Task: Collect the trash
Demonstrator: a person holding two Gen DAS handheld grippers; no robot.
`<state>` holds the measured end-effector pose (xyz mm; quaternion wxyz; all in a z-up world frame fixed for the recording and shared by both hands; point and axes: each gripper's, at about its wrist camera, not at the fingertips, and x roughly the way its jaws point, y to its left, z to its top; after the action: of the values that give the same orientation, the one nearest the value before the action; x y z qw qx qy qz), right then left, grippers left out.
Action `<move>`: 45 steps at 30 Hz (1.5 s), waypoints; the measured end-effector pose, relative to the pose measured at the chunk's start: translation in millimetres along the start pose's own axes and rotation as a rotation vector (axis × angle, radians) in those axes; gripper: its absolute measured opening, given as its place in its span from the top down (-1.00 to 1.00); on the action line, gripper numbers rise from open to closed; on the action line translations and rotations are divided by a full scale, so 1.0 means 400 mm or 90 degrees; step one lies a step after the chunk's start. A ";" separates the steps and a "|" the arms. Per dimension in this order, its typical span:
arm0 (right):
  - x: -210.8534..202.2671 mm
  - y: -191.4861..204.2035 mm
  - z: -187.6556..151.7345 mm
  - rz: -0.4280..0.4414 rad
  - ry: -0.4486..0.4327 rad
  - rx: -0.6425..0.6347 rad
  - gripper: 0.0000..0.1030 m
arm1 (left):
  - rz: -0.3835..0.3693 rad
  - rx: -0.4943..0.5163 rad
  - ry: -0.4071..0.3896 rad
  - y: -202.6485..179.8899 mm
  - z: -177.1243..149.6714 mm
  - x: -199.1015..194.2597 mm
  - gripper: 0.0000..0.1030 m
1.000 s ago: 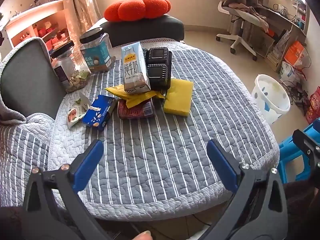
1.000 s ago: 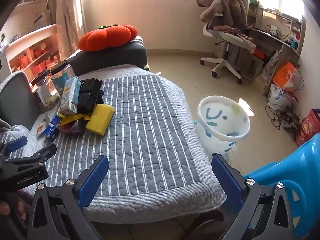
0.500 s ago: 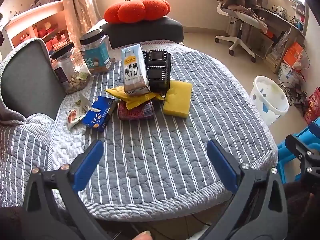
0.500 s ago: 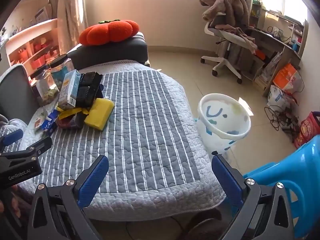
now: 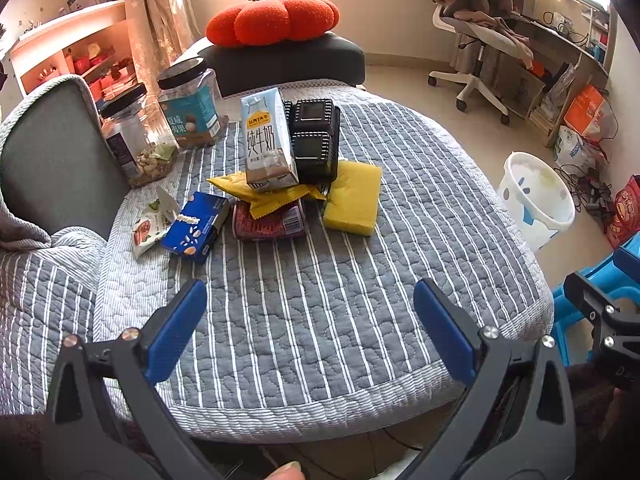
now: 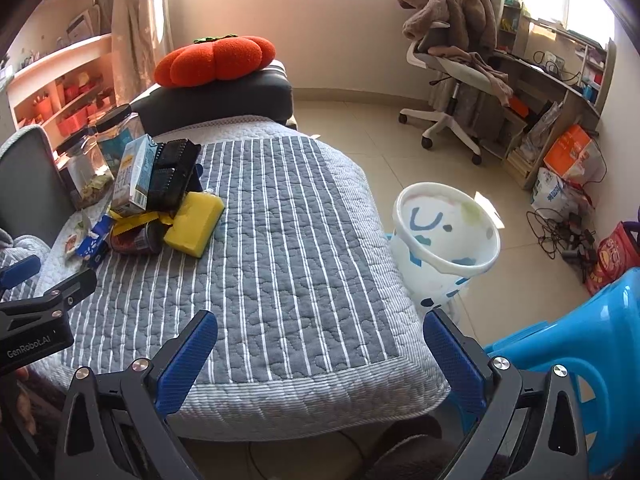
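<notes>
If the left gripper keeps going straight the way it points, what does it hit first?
Probably the bare quilt: the open left gripper hovers over its near edge, angled down. Beyond that, the red packet and milk carton lie in line. Depth is uncertain.

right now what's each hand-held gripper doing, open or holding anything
Left hand-held gripper: open, holding nothing, above the near edge of the quilt.
Right hand-held gripper: open, holding nothing.
</notes>
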<state>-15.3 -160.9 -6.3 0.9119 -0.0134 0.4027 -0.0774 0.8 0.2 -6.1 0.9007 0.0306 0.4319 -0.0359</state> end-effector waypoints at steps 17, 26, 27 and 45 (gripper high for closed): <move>0.008 -0.001 -0.007 0.000 0.005 0.002 -1.00 | -0.002 -0.001 0.000 -0.003 -0.001 -0.002 -0.99; 0.009 -0.002 -0.006 -0.004 0.007 0.004 -1.00 | -0.002 -0.001 -0.003 -0.003 -0.003 -0.007 -0.99; 0.008 -0.003 -0.007 -0.005 0.007 0.004 -1.00 | -0.002 -0.001 -0.003 -0.002 -0.002 -0.008 -0.99; 0.015 -0.004 -0.010 -0.019 0.012 -0.007 -1.00 | -0.004 -0.003 0.002 0.006 -0.004 -0.004 -0.99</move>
<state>-14.5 -163.3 -13.3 0.9066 -0.0239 0.4118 -0.0893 -1.1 2.6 -5.9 0.8999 0.0272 0.4337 -0.0373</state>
